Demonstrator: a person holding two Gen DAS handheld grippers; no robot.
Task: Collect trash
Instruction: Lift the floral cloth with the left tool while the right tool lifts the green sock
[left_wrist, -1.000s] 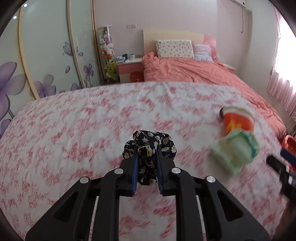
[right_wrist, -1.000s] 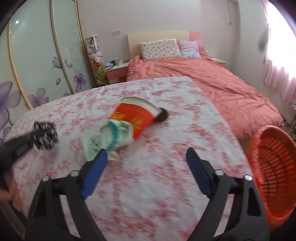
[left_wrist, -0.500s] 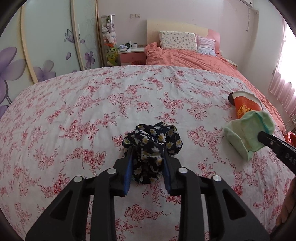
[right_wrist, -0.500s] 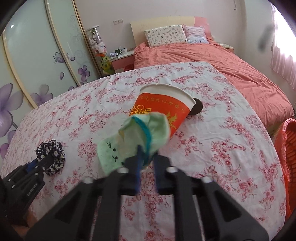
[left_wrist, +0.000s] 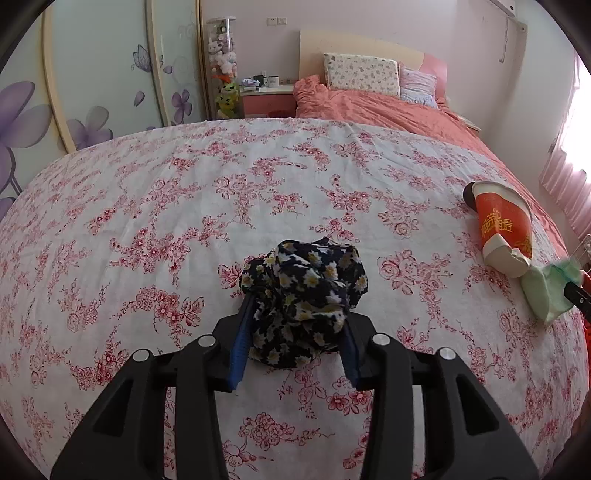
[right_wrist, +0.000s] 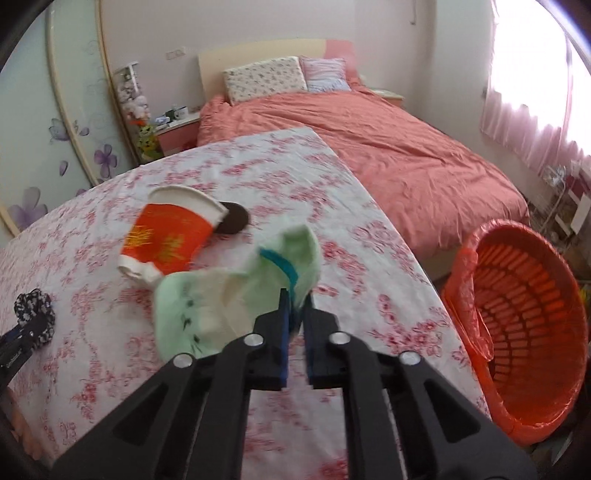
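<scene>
1. A counter (left_wrist: 155, 206) draped in a white cloth with red flowers fills the near part of both views; behind it stands a bed (right_wrist: 388, 147) with a salmon cover
2. The left claw (left_wrist: 293, 343) sits low over the cloth with a dark scrunchie printed with daisies (left_wrist: 306, 291) between its blue pads (left_wrist: 240, 347). Its jaws have just been opening; the fabric bulges between them and seems to rest on the cloth, and the right pad looks clear of it
3. The right claw (right_wrist: 295, 332) stands narrow, pinching the cuff of a pale green sock (right_wrist: 221, 295) with a teal band. Its jaws have just eased apart a little, yet the sock hangs from them, partly off the cloth and blurred
4. A red paper cup (right_wrist: 173, 232) lies on its side just beyond the sock, mouth facing the bed; nothing can be seen inside it. A small dark round object (right_wrist: 234, 218) lies against its rim
5. An orange slatted basket (right_wrist: 524, 314) with an orange liner stands on the floor at the counter's right edge. The part of its inside that shows holds nothing
</scene>
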